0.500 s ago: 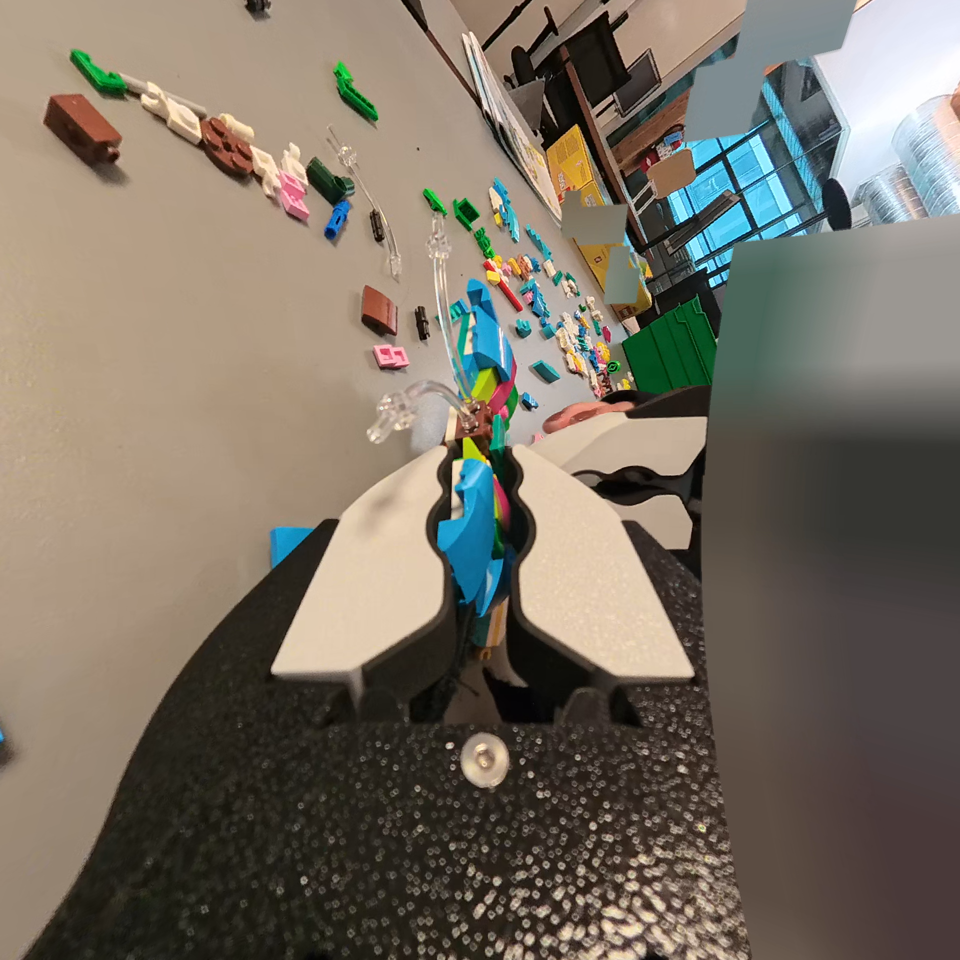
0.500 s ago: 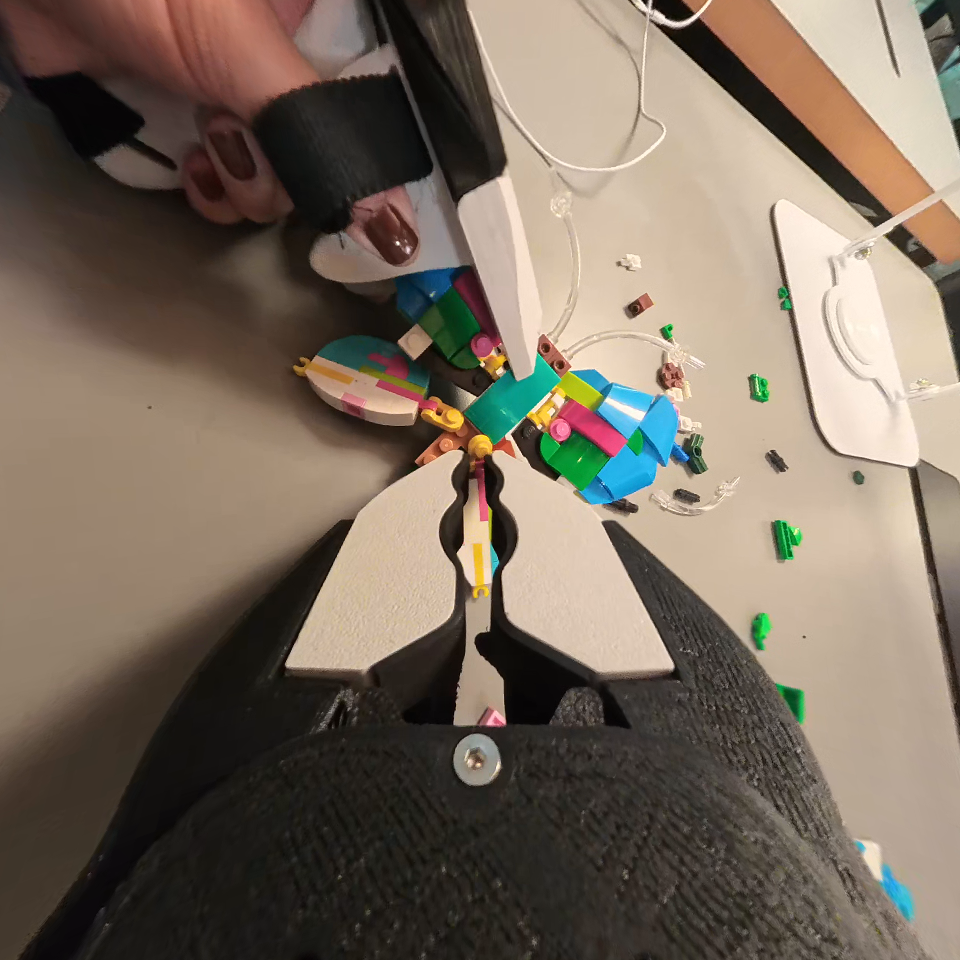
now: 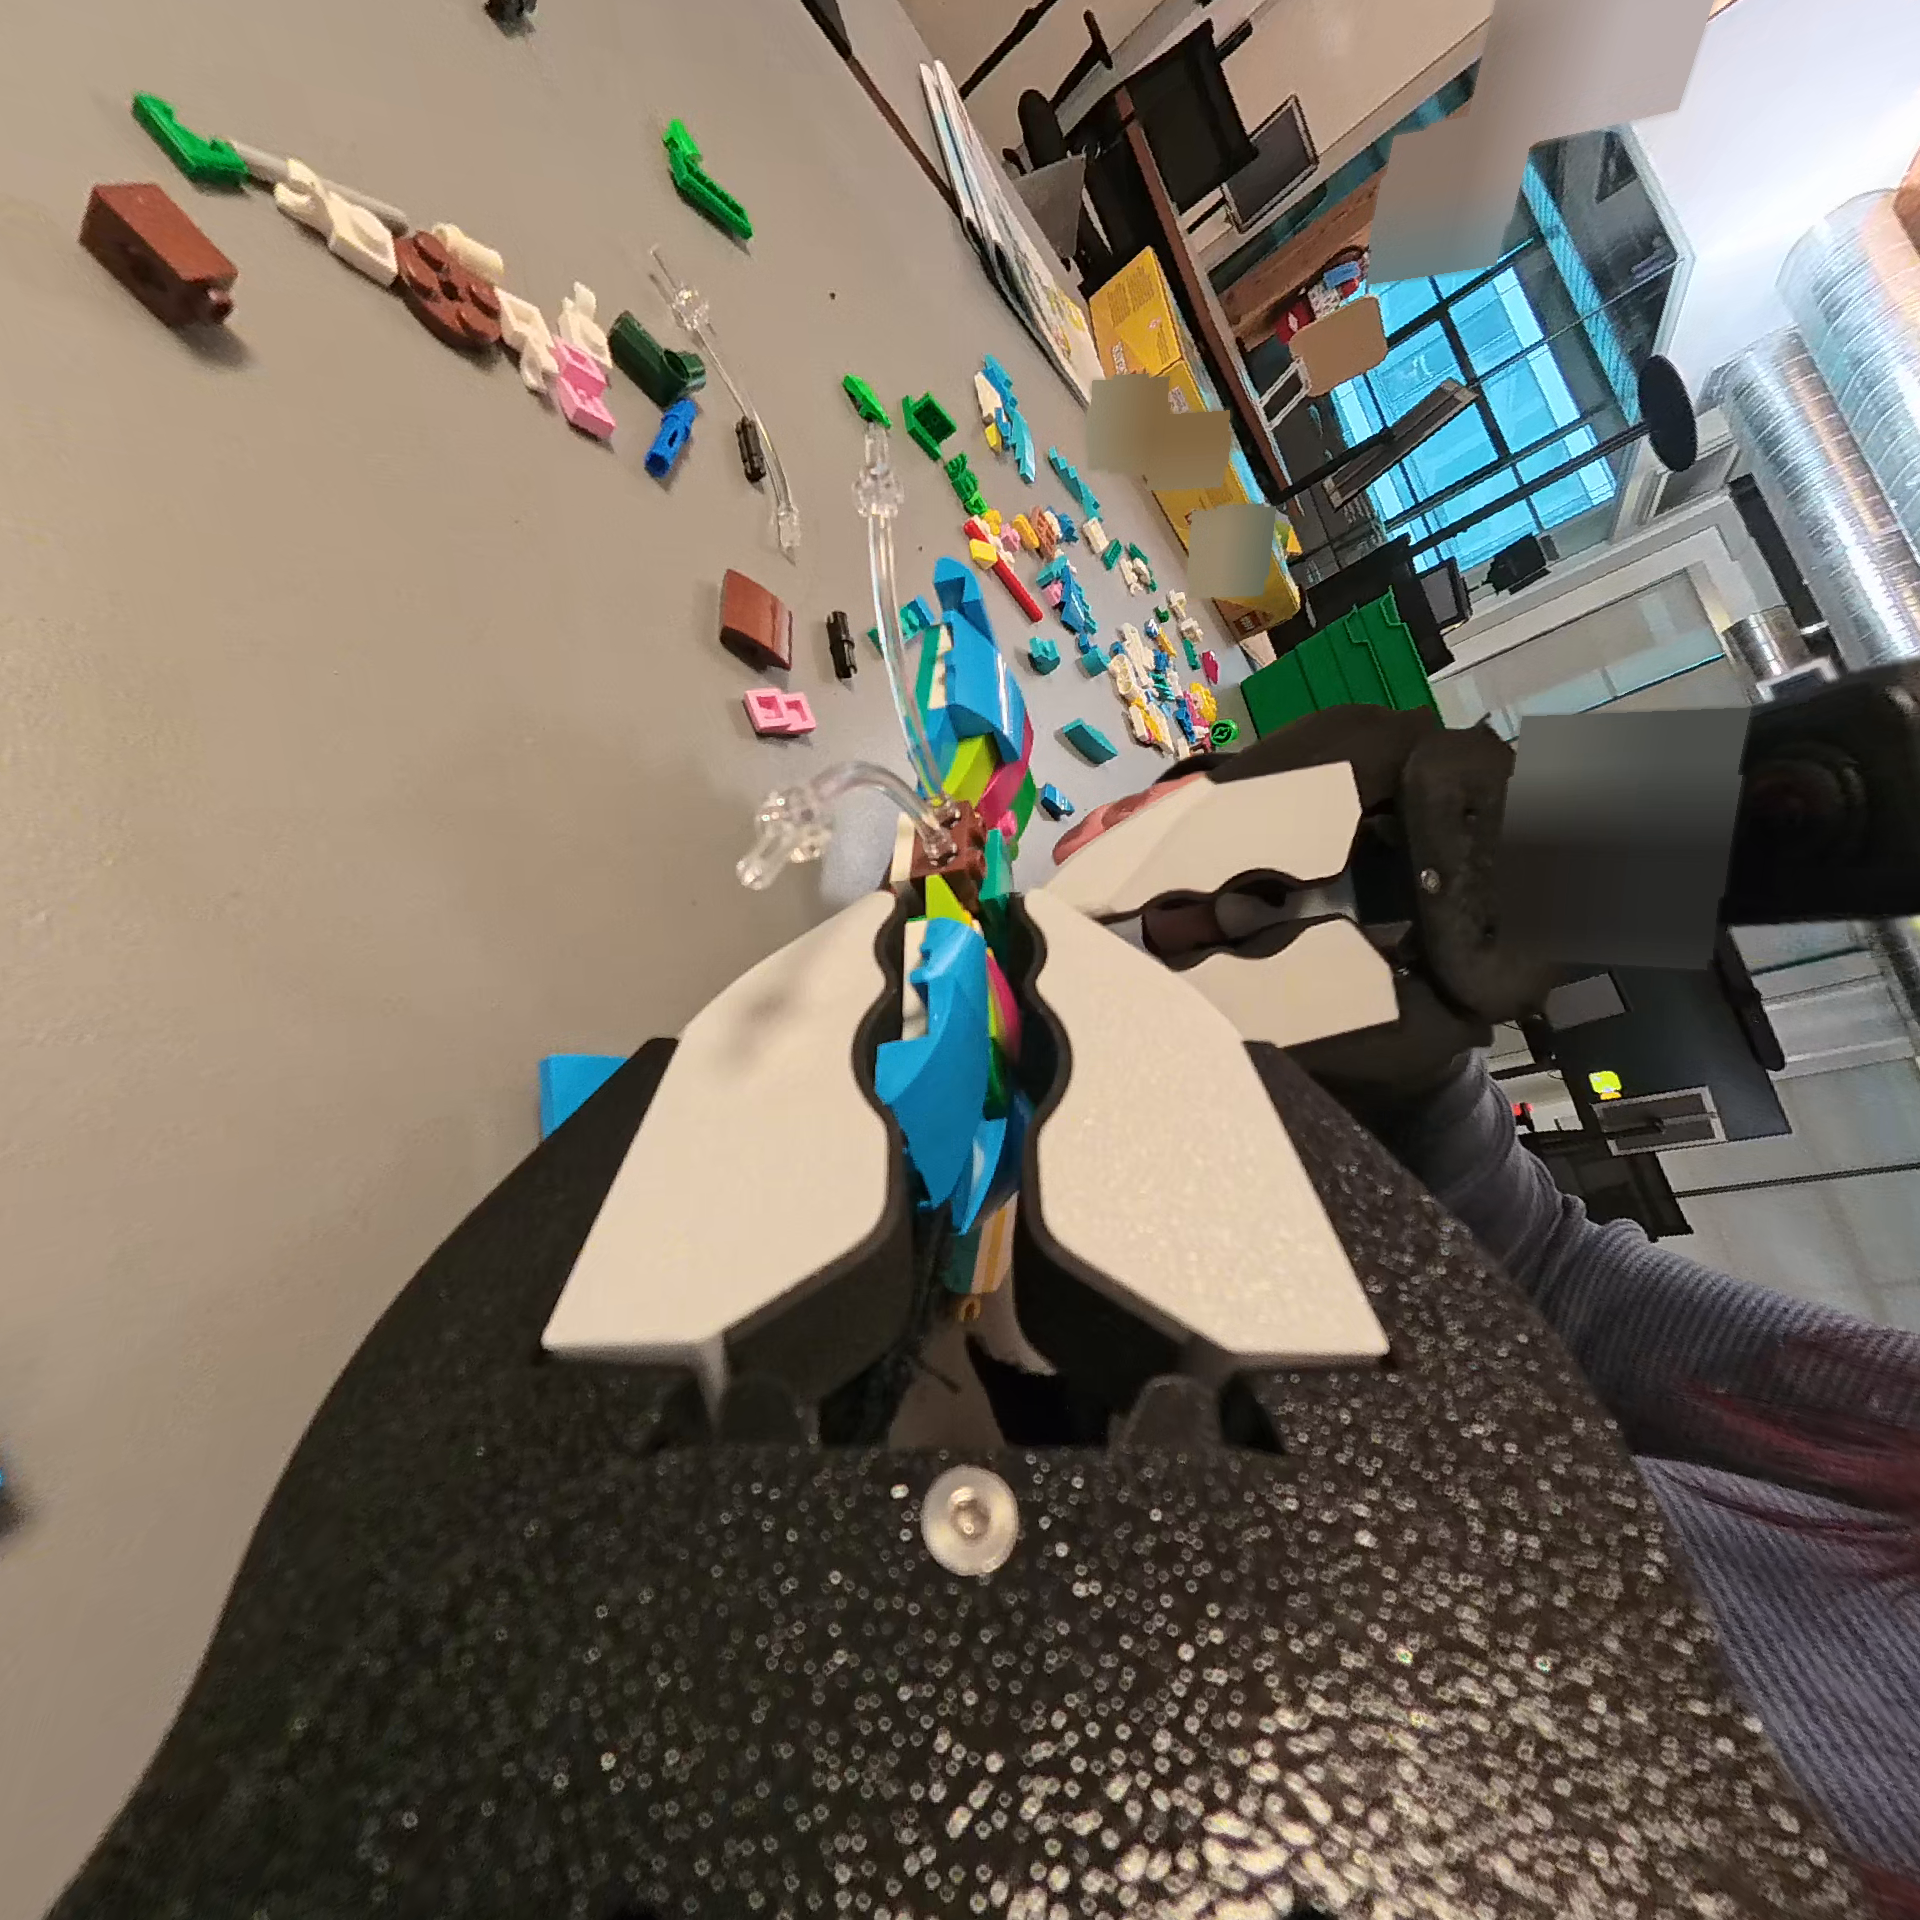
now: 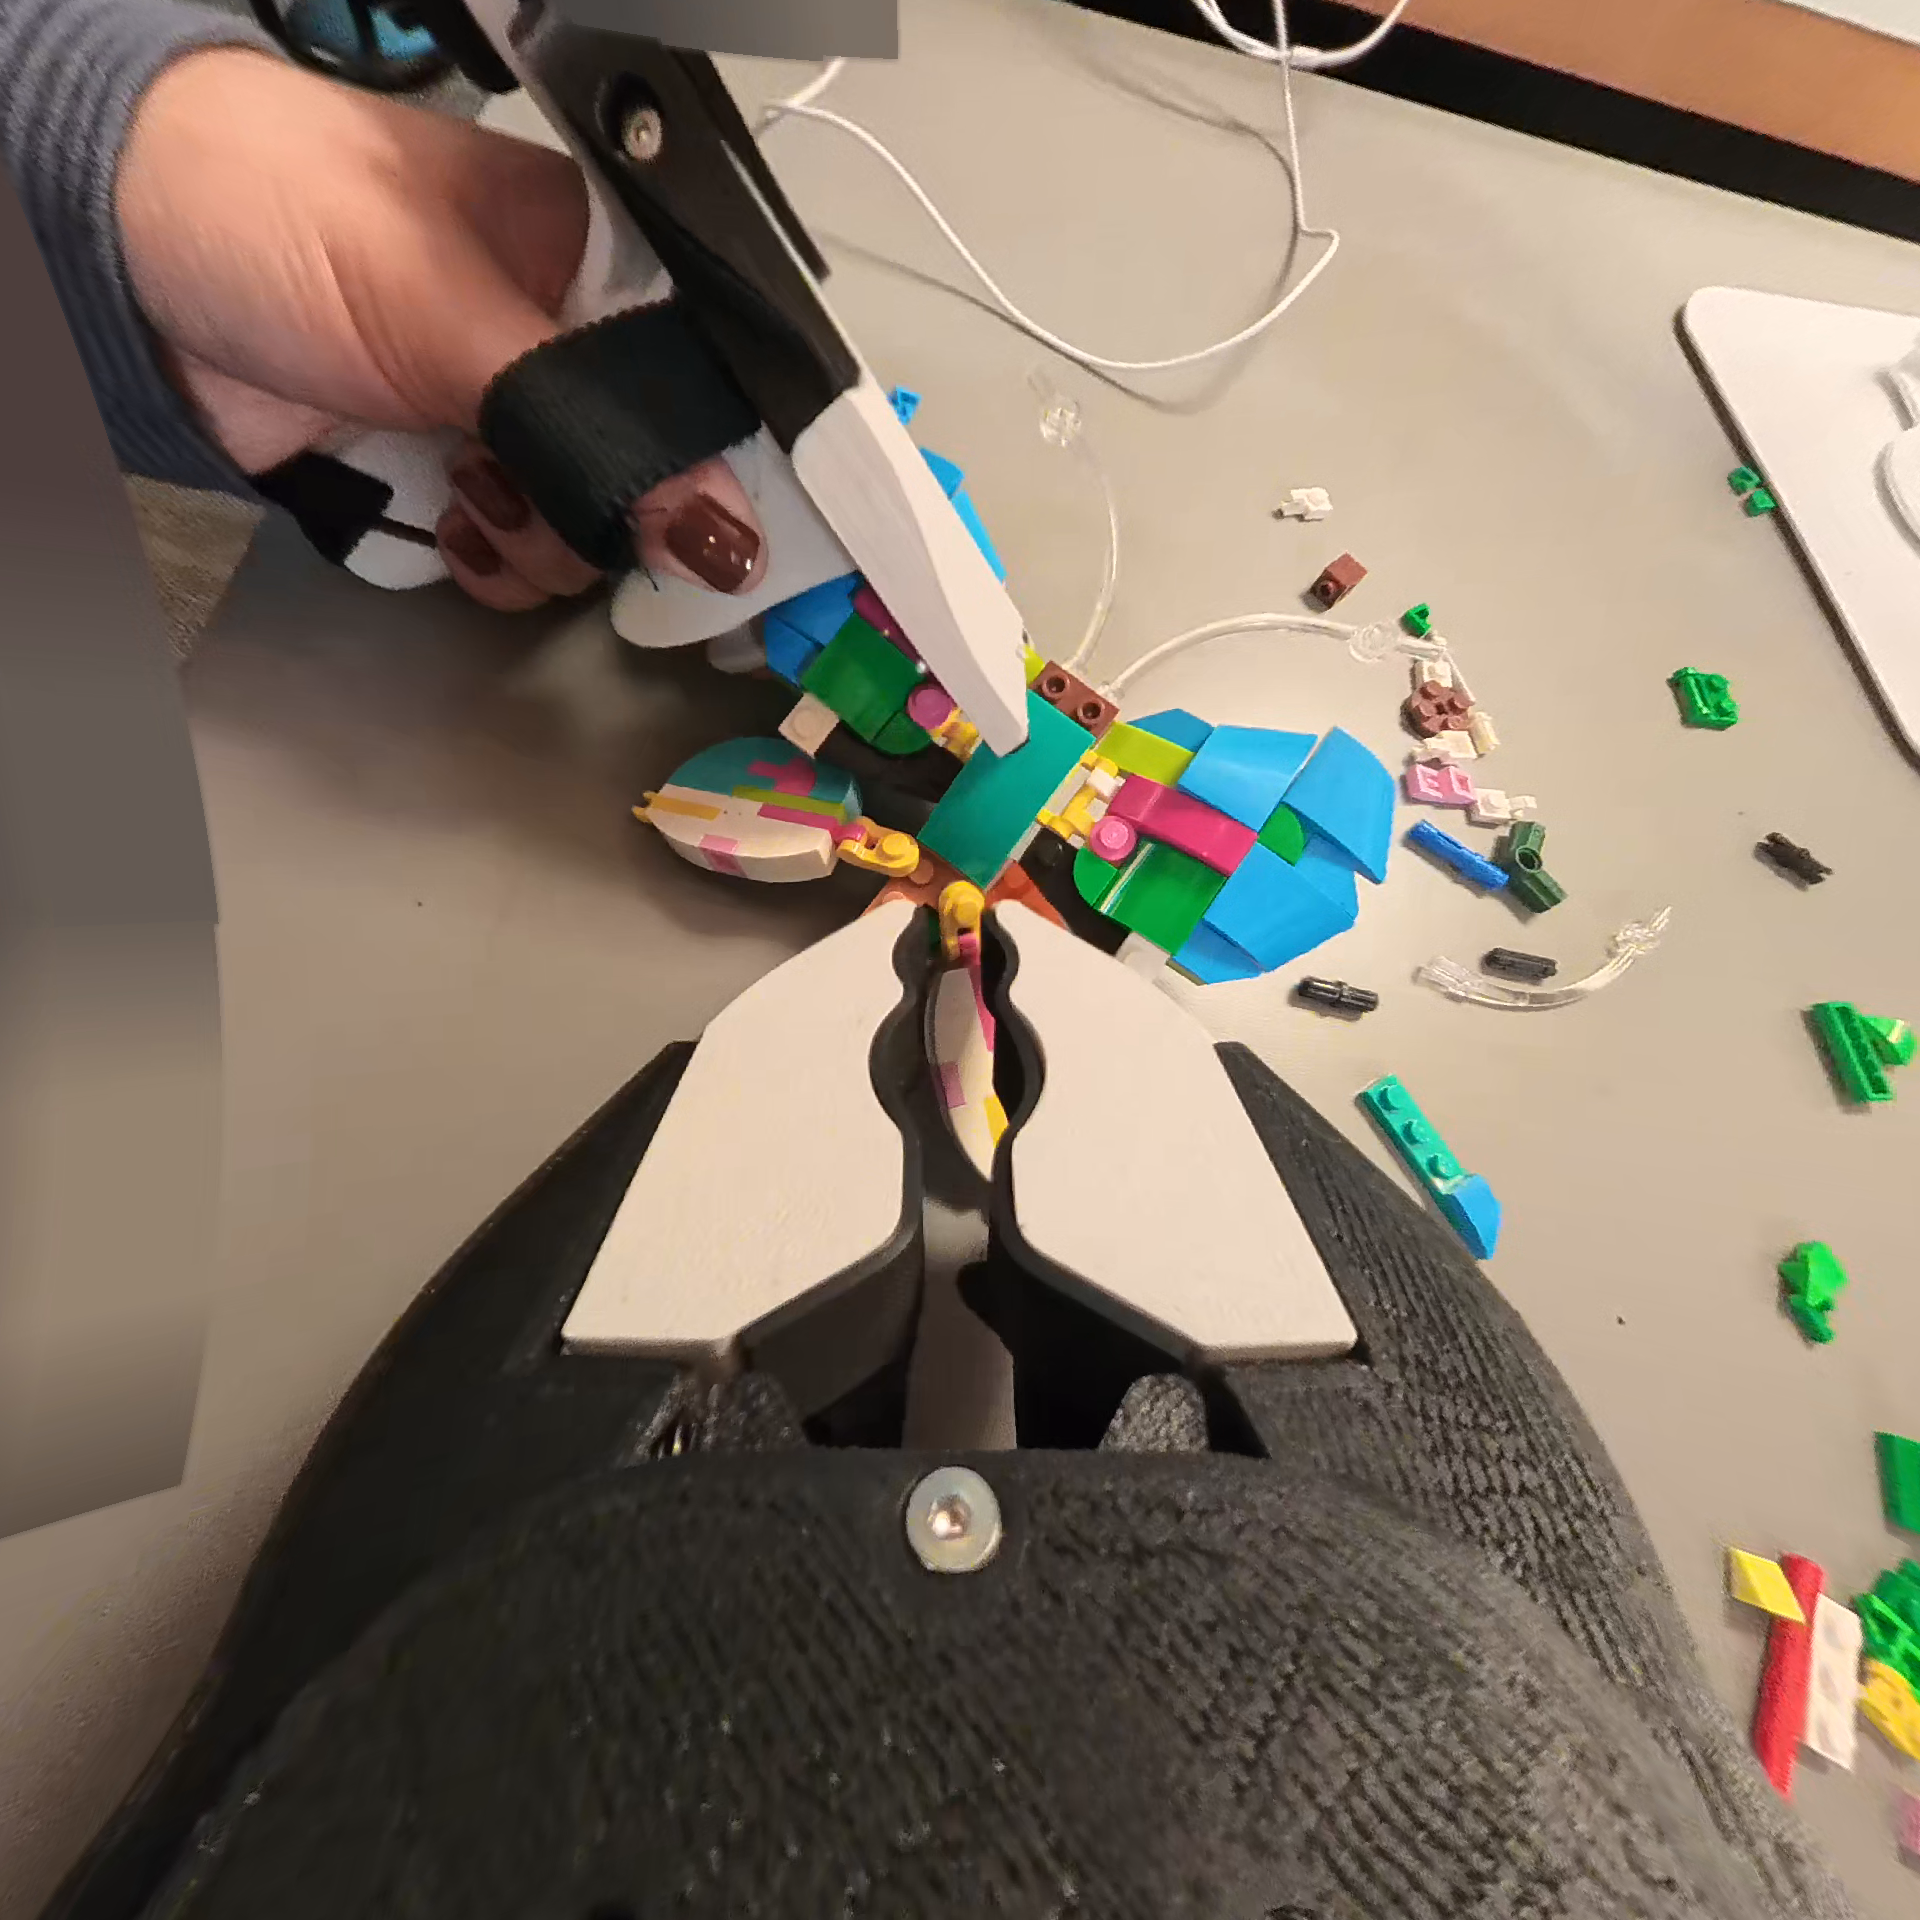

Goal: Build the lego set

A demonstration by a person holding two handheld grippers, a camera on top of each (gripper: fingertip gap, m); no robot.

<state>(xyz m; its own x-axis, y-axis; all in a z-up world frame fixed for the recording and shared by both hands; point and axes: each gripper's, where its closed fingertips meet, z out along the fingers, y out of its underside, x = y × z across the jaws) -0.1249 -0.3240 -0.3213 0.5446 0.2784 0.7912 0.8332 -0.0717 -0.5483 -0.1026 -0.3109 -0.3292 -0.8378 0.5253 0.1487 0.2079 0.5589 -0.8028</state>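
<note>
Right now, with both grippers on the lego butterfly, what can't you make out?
- Left wrist view: the jaws cover most of the blue wing; its far side is unseen.
- Right wrist view: the jaws hide most of the white patterned wing.
- Left wrist view: far piles of small pieces are too small to identify.

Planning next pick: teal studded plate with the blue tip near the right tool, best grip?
Grip the long teal studded plate with blue sloped tip across its narrow width, mid-length, from above. It lies flat, apart from other pieces, and the long parallel edges suit the jaws; the sloped end would likely slip.
</note>
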